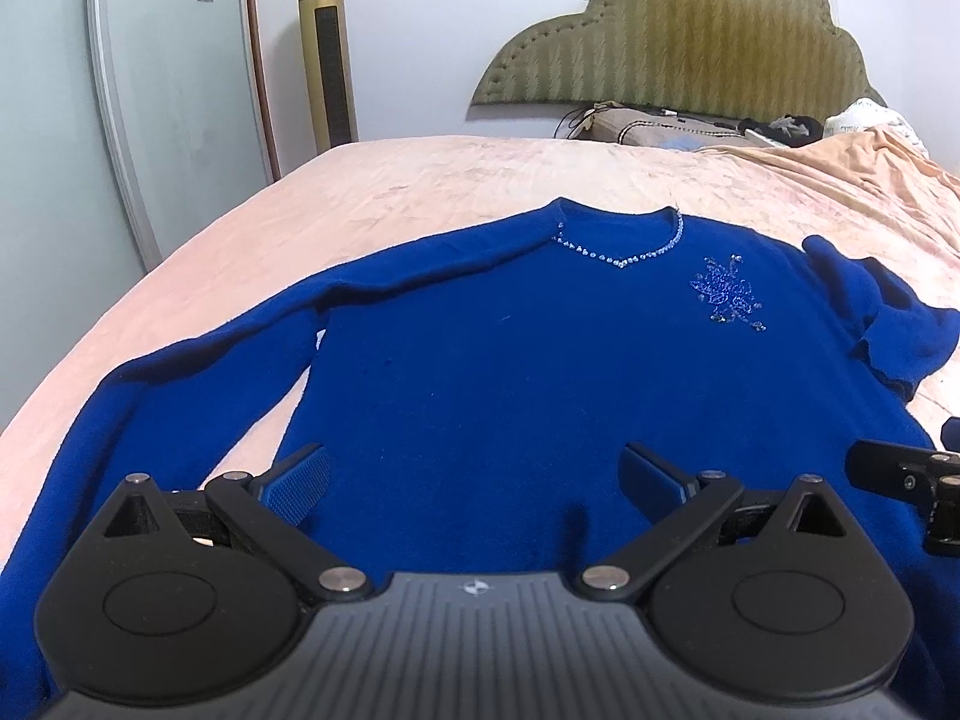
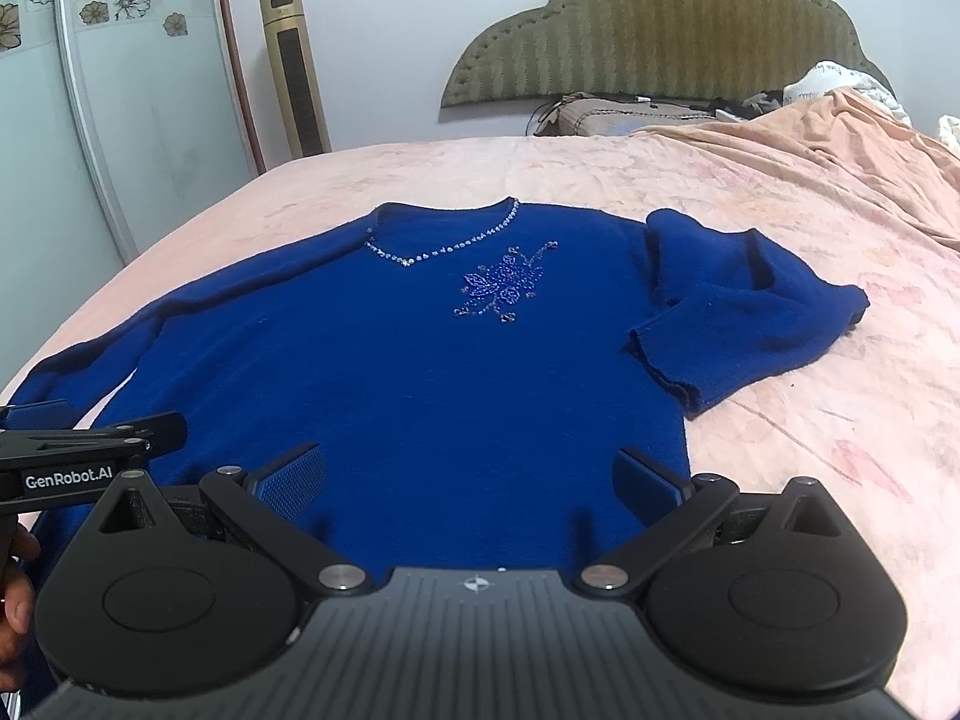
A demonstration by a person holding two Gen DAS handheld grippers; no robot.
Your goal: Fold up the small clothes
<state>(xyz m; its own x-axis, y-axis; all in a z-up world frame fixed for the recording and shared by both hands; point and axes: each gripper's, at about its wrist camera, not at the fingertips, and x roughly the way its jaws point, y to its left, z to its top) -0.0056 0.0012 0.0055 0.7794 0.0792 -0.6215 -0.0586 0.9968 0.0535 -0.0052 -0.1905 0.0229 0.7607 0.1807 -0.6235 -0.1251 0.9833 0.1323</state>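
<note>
Blue knit, a long-sleeved sweater (image 2: 420,372), lay face up and spread flat on the pink bedspread (image 2: 780,228), collar toward the headboard (image 2: 654,30) and hem toward me. I noted a beaded neckline (image 2: 444,249) and a beaded flower motif (image 2: 504,291) on the chest. One sleeve (image 1: 180,372) ran out straight on the side of my left gripper; the other sleeve (image 2: 738,300) was doubled back on itself, its cuff lying beside the body panel.

My left gripper (image 1: 474,480) and right gripper (image 2: 471,480) were both poised over the hem, side by side. Each stood with its jaws wide apart and nothing between the pads. I could not confirm from either view whether the pads touched the cloth.

Assessment: I judged the garment light, soft and limp. It would sag and drag wherever unsupported, and a knit of this kind stretches if pulled by one point. The beadwork appeared the only delicate part and should not be pinched. I judged the sound holds to be the hem corners or the shoulder seams, taken with both grippers together. The doubled sleeve would want straightening or laying across the body before any fold of the main panel.
</note>
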